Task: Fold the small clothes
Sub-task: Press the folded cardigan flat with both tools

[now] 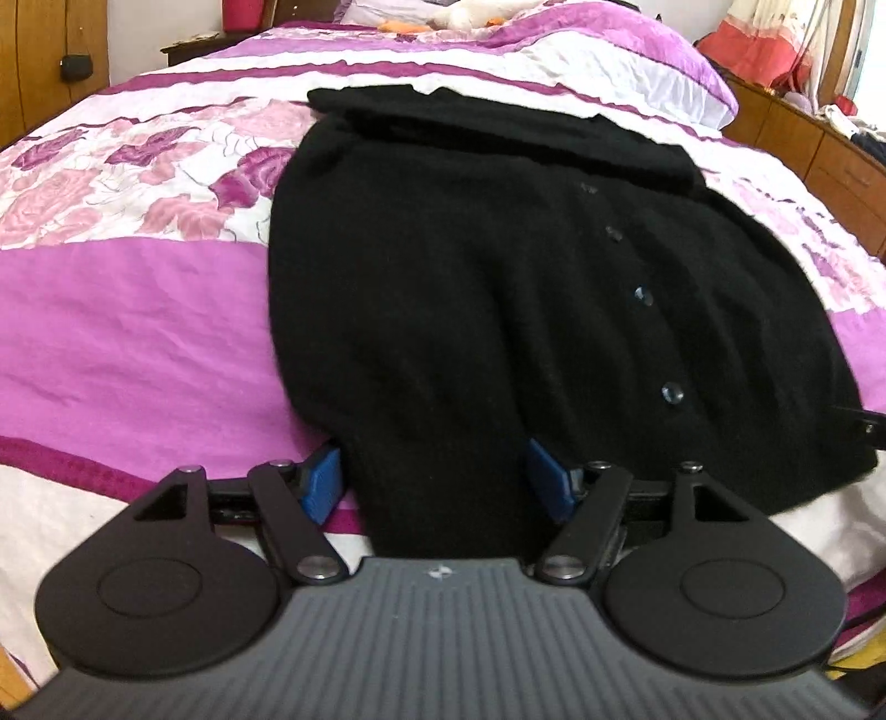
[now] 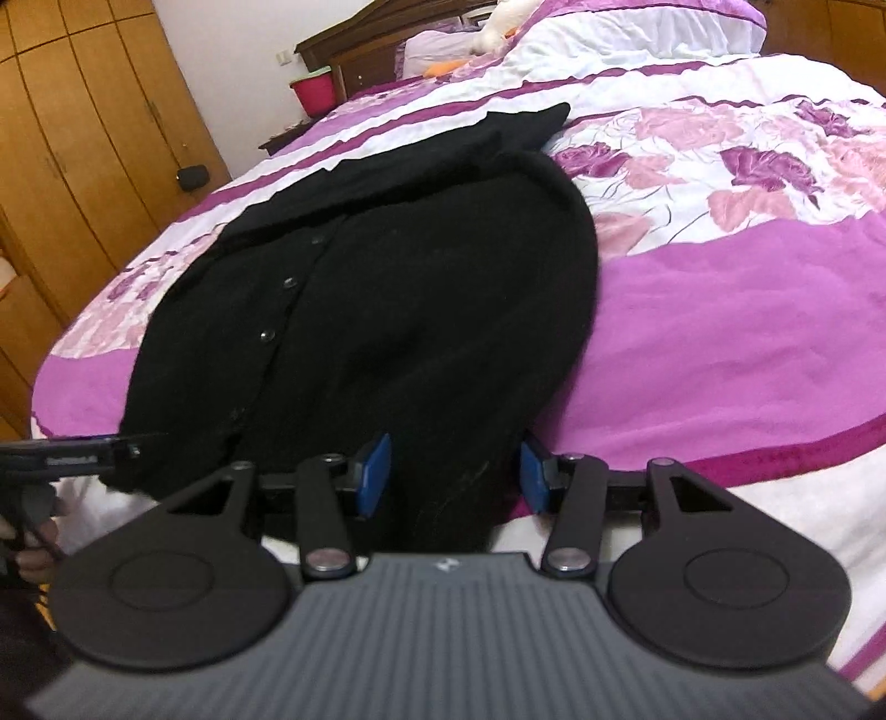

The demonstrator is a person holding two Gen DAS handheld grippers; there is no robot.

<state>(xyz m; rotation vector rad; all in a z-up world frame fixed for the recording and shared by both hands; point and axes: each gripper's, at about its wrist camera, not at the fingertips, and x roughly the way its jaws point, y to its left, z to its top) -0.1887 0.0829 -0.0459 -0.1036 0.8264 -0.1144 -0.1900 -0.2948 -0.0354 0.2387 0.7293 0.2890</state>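
A black buttoned cardigan (image 1: 498, 288) lies flat on the bed, its sleeves folded across the far end. It also shows in the right wrist view (image 2: 398, 299). My left gripper (image 1: 434, 482) stands open at the cardigan's near left hem, with the fabric lying between its blue pads (image 1: 321, 487). My right gripper (image 2: 454, 471) stands open at the near right hem, with the fabric between its blue pads (image 2: 374, 473). The jaws of both are wide apart and not pinched. The right gripper's tip shows at the left view's right edge (image 1: 869, 423); the left gripper shows in the right view (image 2: 72, 448).
The bed has a pink, purple and white floral cover (image 1: 138, 310). Pillows and a soft toy (image 1: 470, 14) lie at the head. A wooden wardrobe (image 2: 83, 111) stands beside the bed, with a nightstand and red bin (image 2: 313, 91). A wooden dresser (image 1: 819, 144) stands on the other side.
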